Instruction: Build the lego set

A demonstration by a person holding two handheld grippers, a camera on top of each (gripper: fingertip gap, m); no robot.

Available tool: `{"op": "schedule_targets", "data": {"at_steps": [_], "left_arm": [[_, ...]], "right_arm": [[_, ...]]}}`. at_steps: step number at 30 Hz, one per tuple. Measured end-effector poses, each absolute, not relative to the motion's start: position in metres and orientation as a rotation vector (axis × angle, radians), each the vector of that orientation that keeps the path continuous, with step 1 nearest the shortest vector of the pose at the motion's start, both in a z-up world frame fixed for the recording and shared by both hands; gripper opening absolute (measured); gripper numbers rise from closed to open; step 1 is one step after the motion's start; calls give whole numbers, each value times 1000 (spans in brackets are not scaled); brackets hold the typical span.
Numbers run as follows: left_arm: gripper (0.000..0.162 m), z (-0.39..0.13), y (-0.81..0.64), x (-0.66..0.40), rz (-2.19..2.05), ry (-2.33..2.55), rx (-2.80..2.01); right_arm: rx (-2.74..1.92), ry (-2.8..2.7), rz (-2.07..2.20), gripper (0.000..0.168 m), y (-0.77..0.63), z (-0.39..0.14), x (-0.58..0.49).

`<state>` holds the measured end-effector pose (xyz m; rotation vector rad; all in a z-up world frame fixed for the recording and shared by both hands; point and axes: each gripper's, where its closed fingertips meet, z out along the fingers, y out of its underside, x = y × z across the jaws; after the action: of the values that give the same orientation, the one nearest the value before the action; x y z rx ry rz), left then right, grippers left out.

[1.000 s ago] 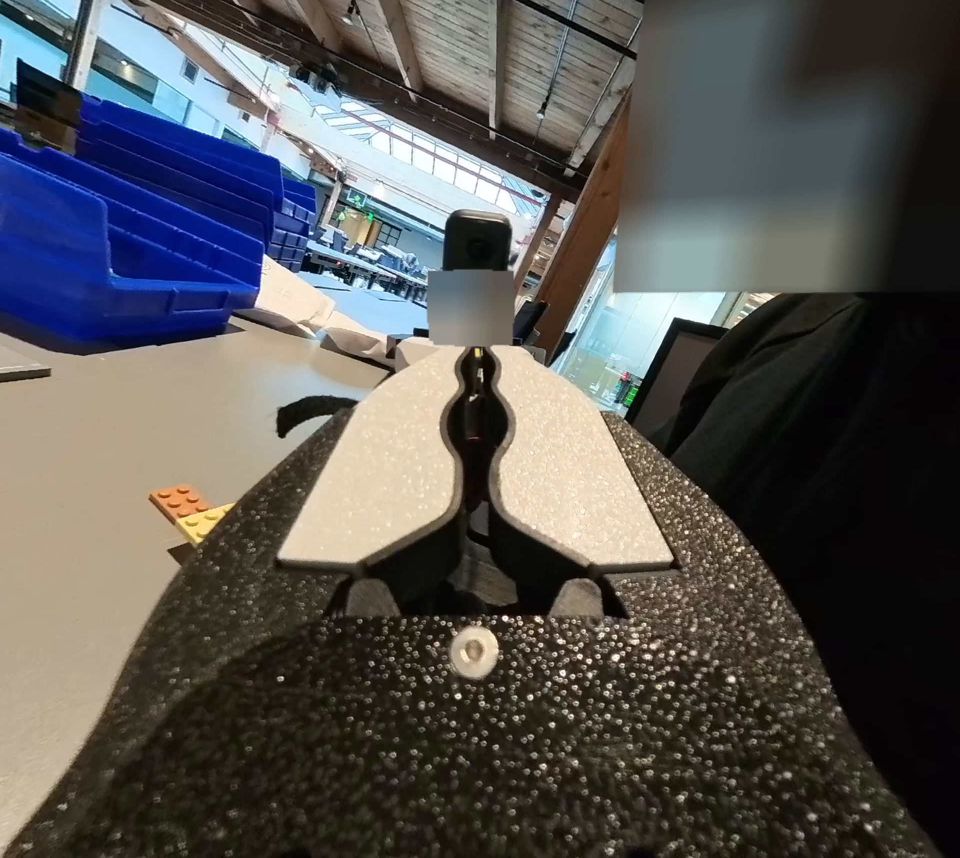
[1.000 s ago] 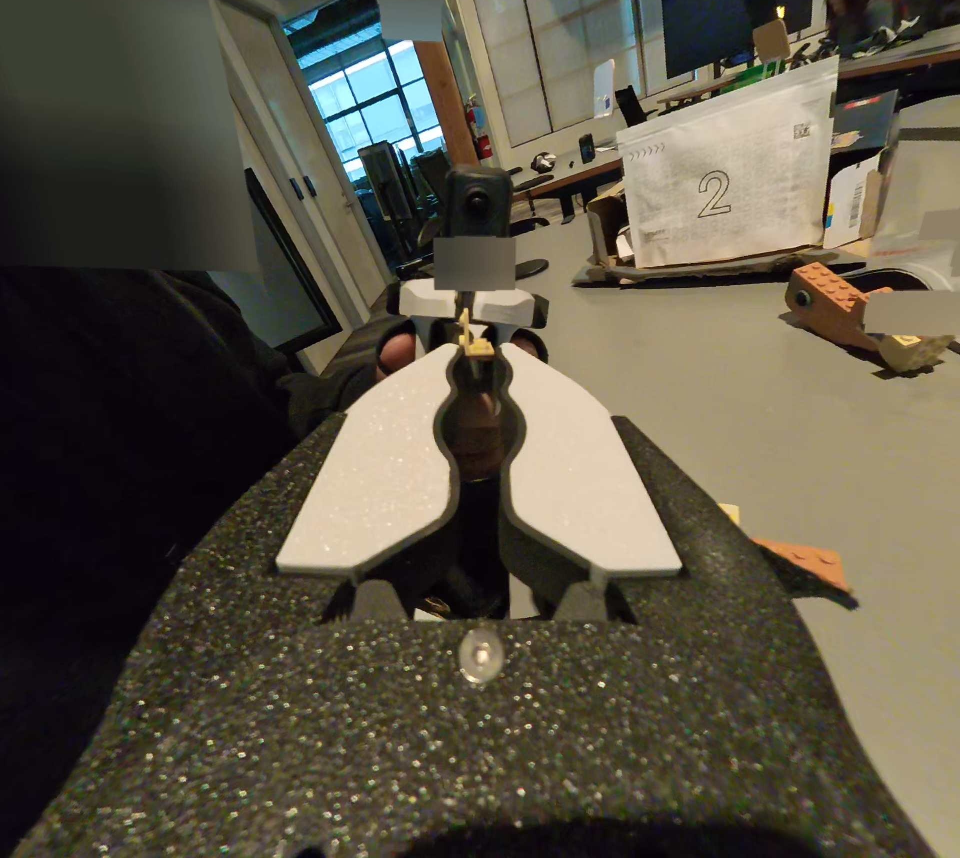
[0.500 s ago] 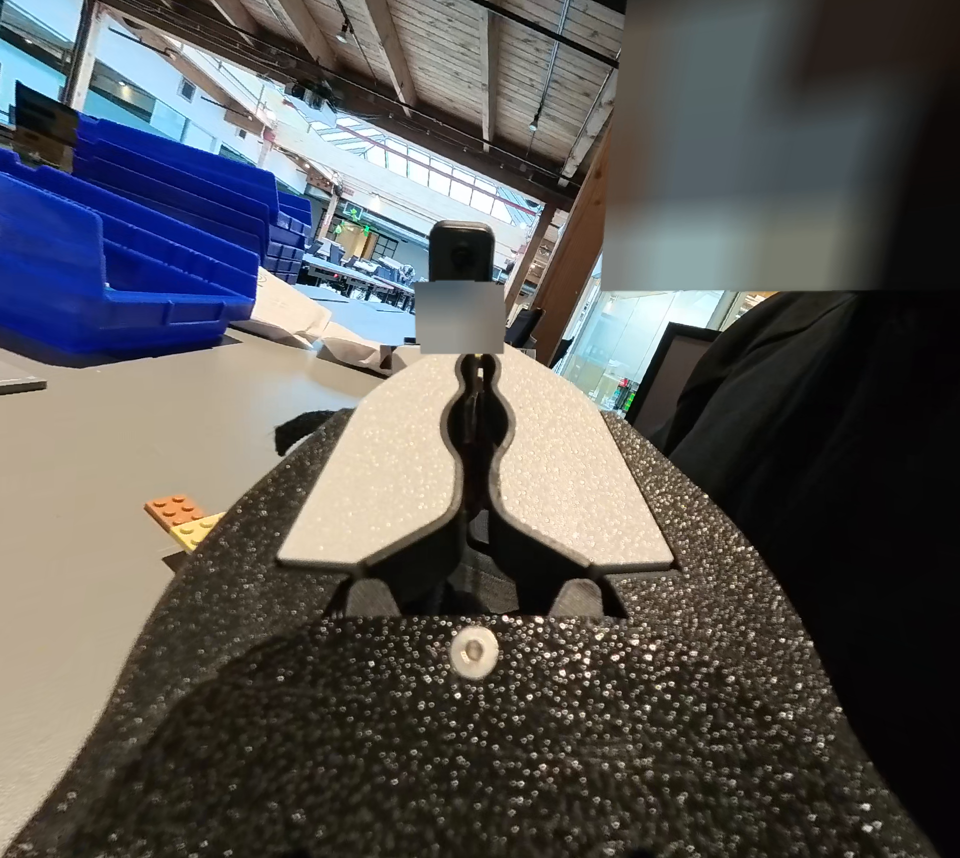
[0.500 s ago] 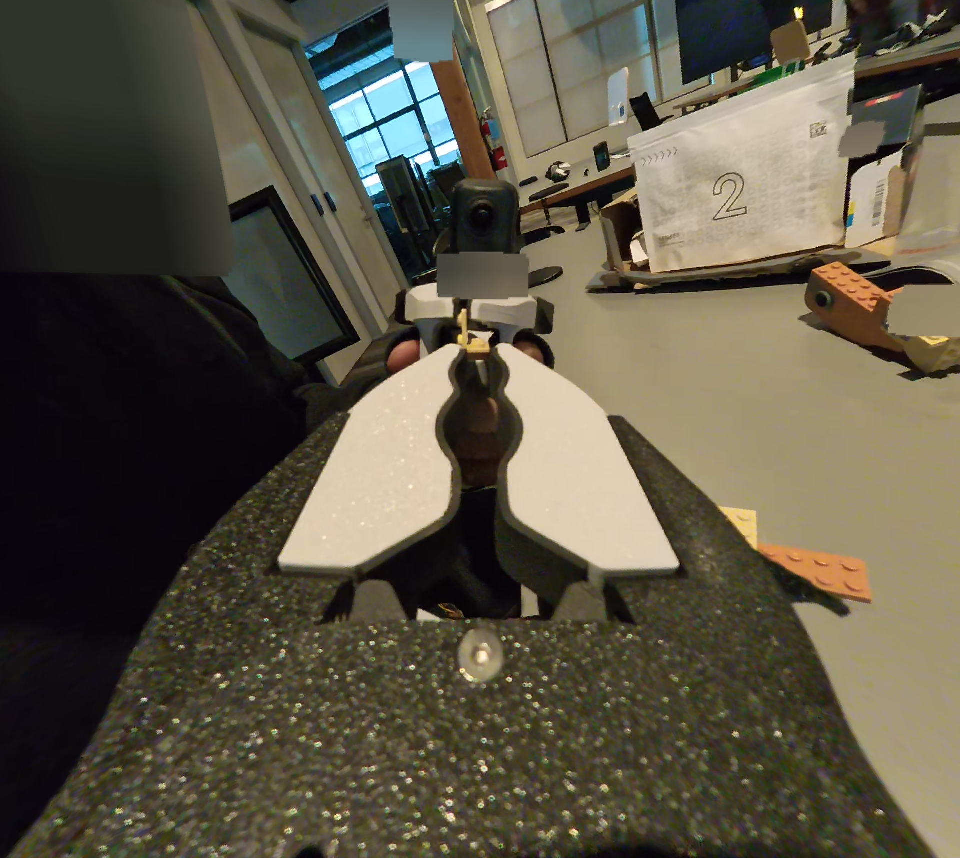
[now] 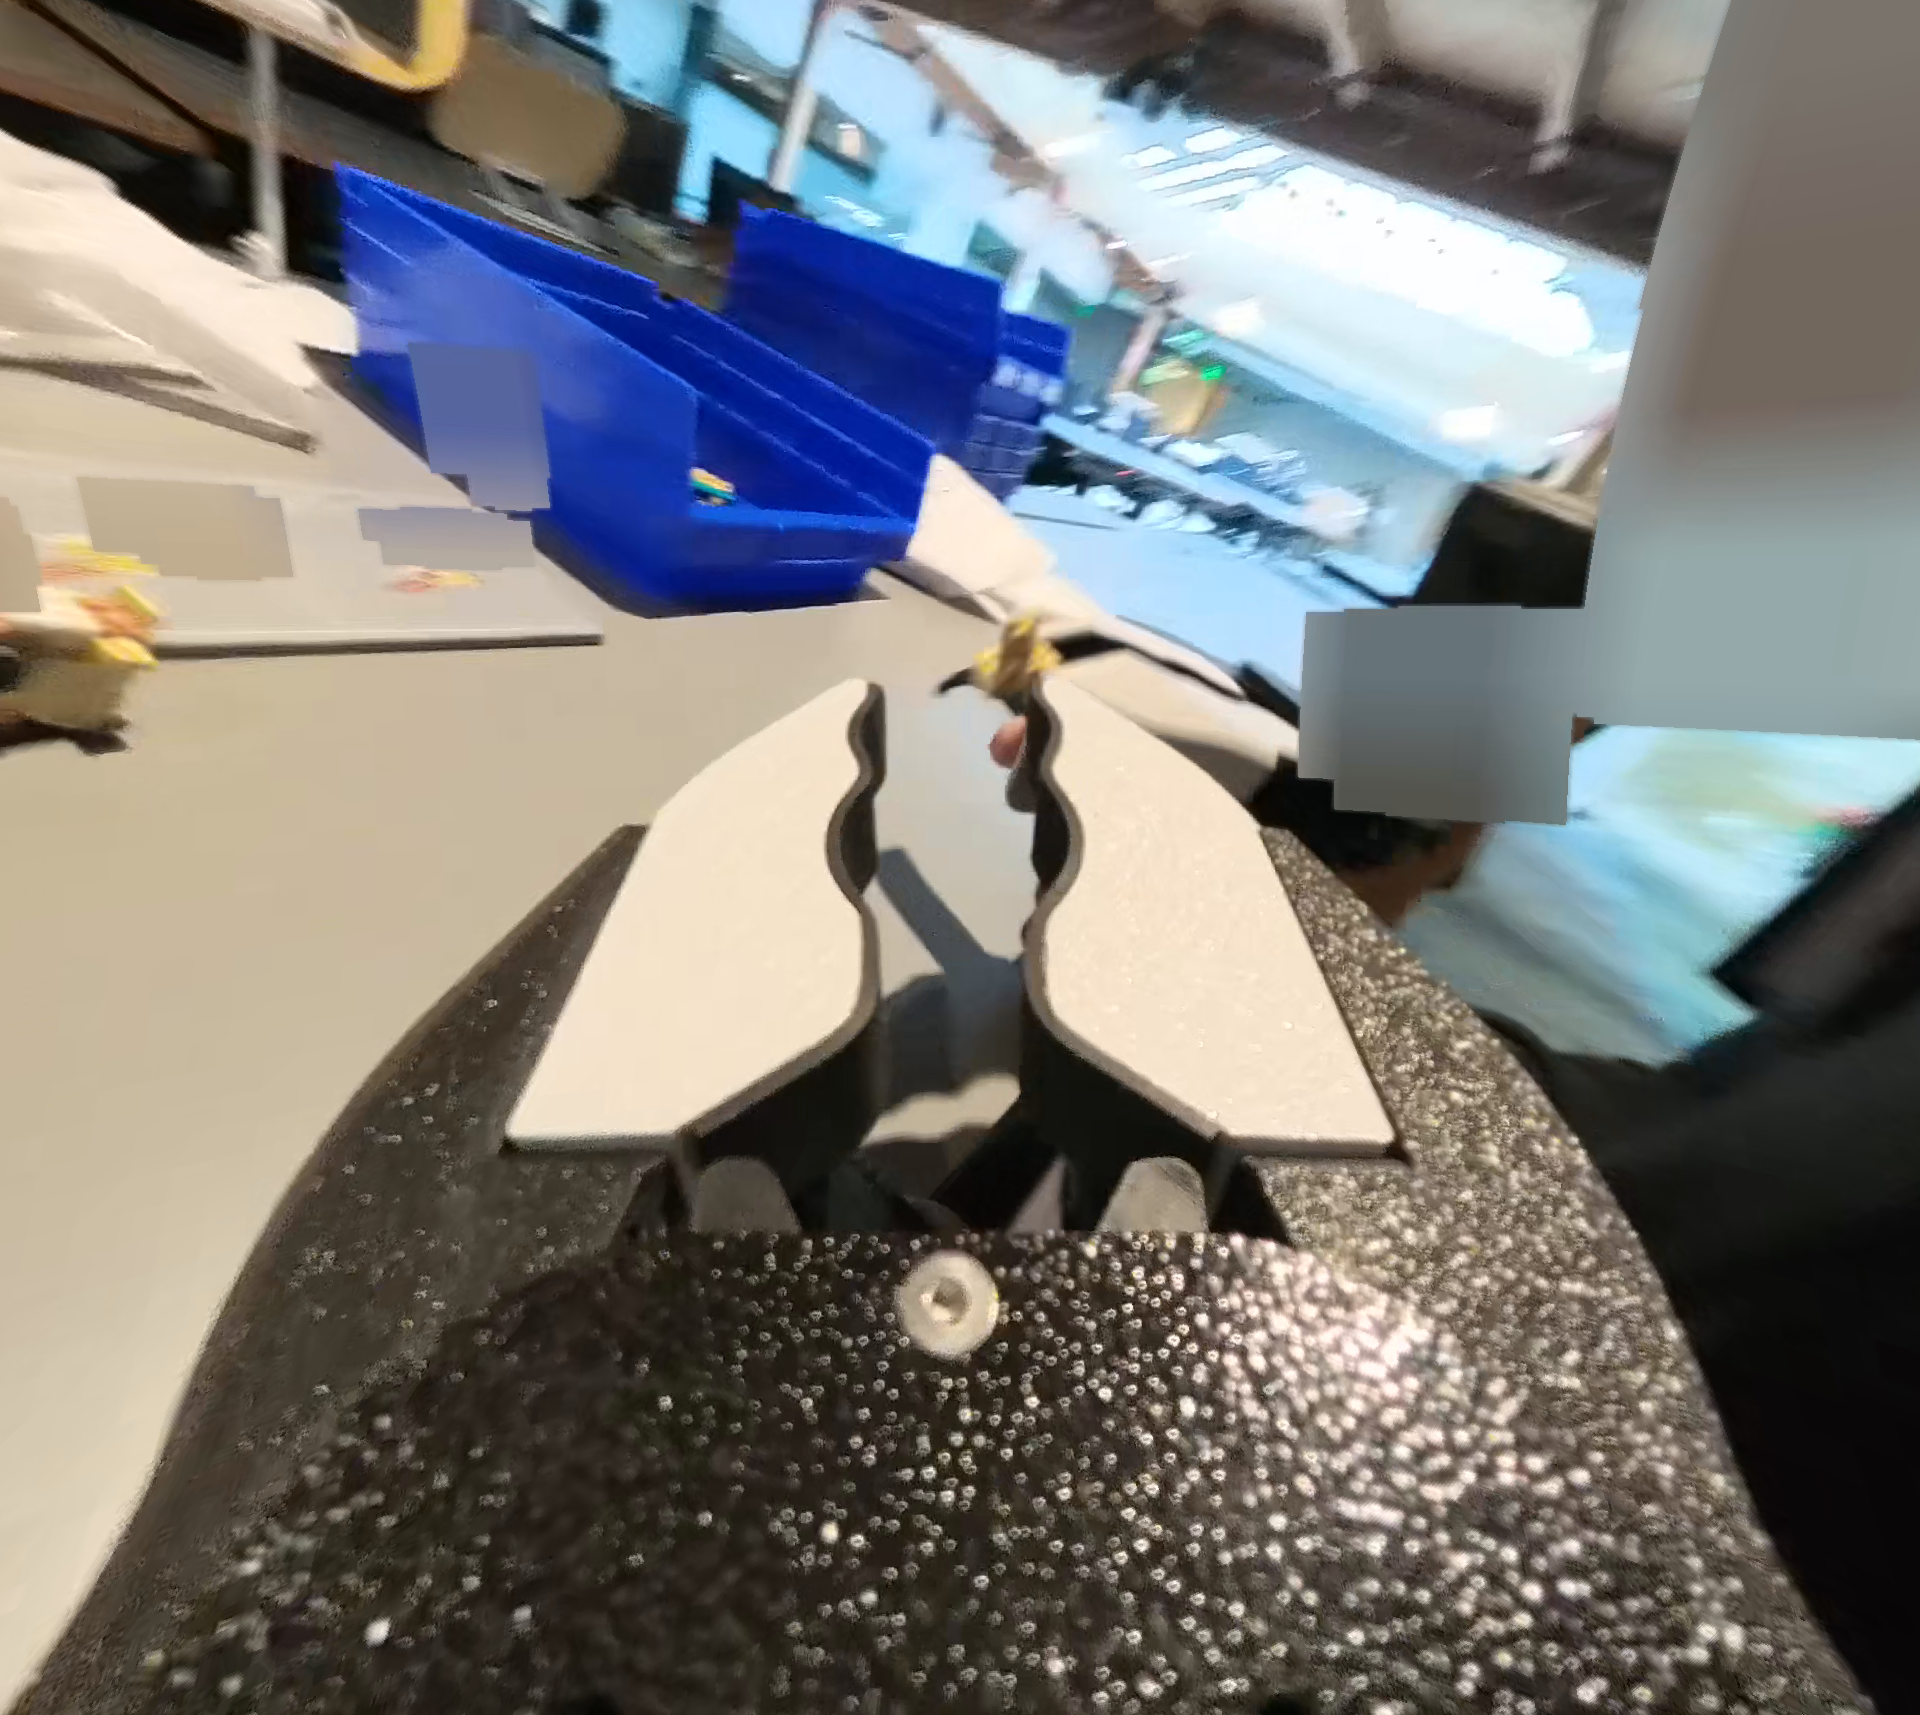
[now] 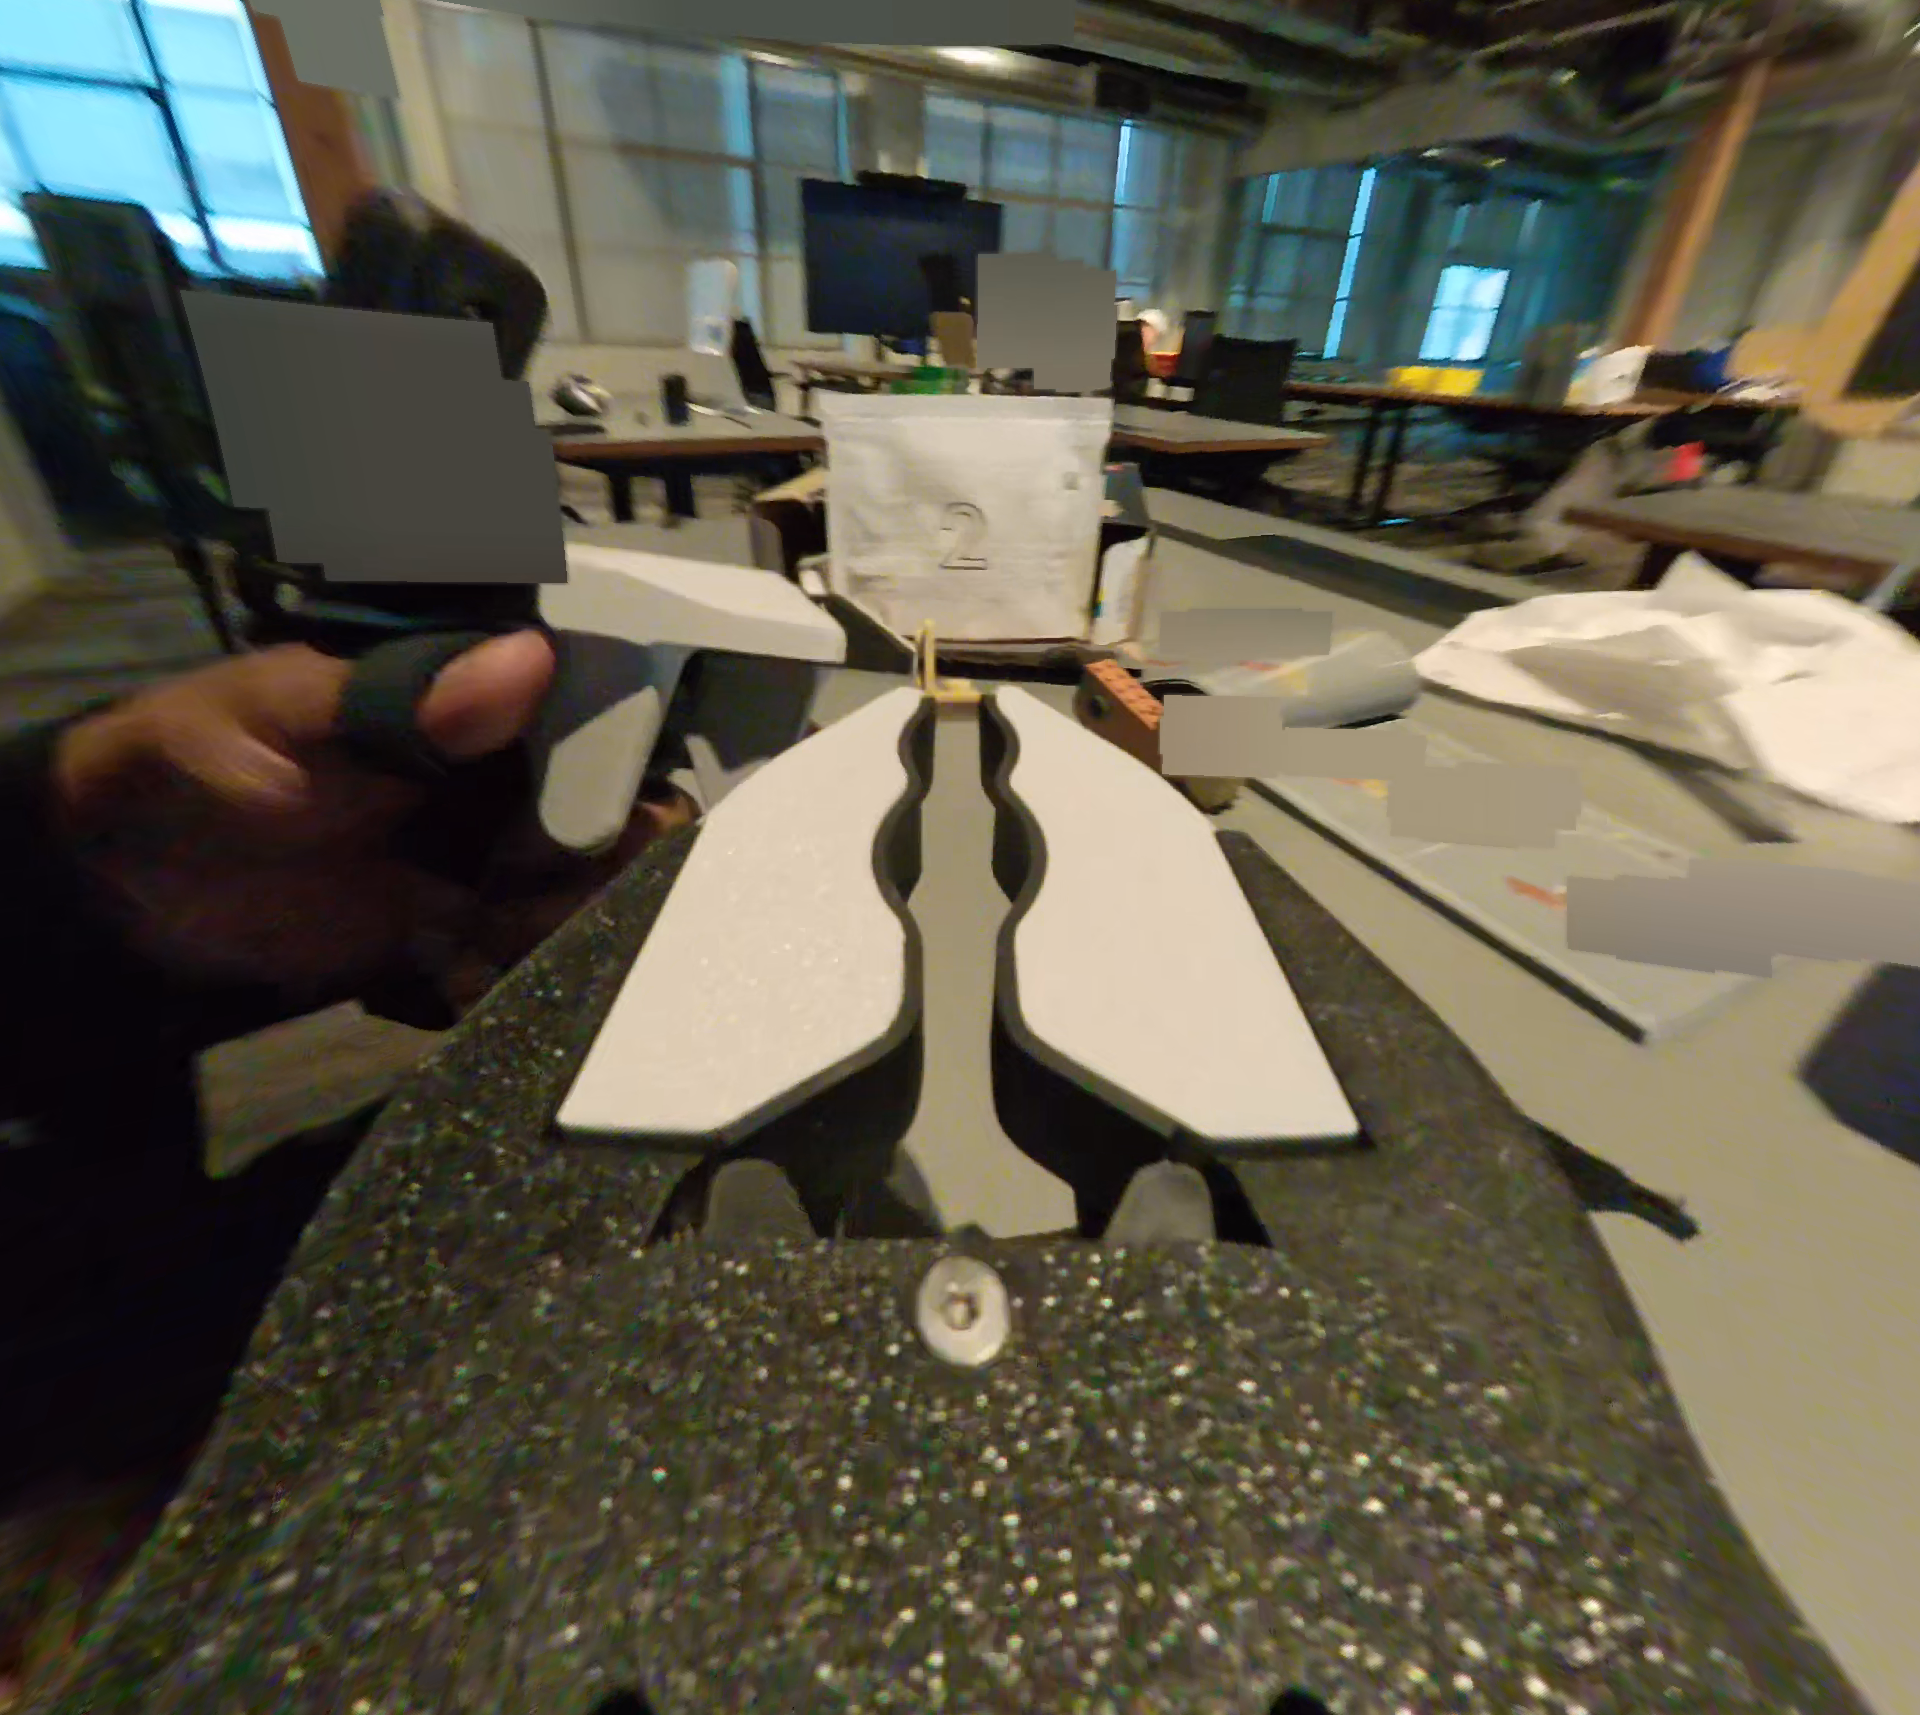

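Observation:
In the right wrist view my right gripper [image 6: 953, 701] is shut on a small tan lego piece [image 6: 951, 694], pinched at the very fingertips, with a thin part standing up from it. In the left wrist view my left gripper [image 5: 951, 699] is open and only the grey table [image 5: 312, 834] shows between its fingers. The tan piece [image 5: 1018, 663] sits just past its right fingertip, held by the right gripper's white fingers [image 5: 1143, 678]. The left gripper's finger [image 6: 707, 605] reaches in from the left with its dark tip close to the tan piece. A gloved hand [image 6: 312, 751] holds it.
Blue bins [image 5: 665, 418] stand at the back left. A small lego build [image 5: 73, 657] is at the left edge. A white numbered bag [image 6: 961, 512], a brown lego build [image 6: 1122, 715], crumpled white paper [image 6: 1683, 689] and a printed sheet [image 6: 1507, 855] lie ahead and to the right. Only a small space, under 4 cm, lies between the two pairs of fingers.
My left gripper has gone from shut to open and has swung to the side. The tan piece stays in the right gripper. Both views have turned quickly and are blurred.

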<state>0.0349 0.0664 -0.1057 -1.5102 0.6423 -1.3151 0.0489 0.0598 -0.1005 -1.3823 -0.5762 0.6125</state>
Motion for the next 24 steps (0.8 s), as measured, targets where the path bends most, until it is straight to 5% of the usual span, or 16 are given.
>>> {"op": "schedule_targets", "data": {"at_steps": [24], "left_arm": [[7,-107,56,41,-1330,677,-1544]], "right_arm": [[-1289,-698,263,8,52,-104,37]]}}
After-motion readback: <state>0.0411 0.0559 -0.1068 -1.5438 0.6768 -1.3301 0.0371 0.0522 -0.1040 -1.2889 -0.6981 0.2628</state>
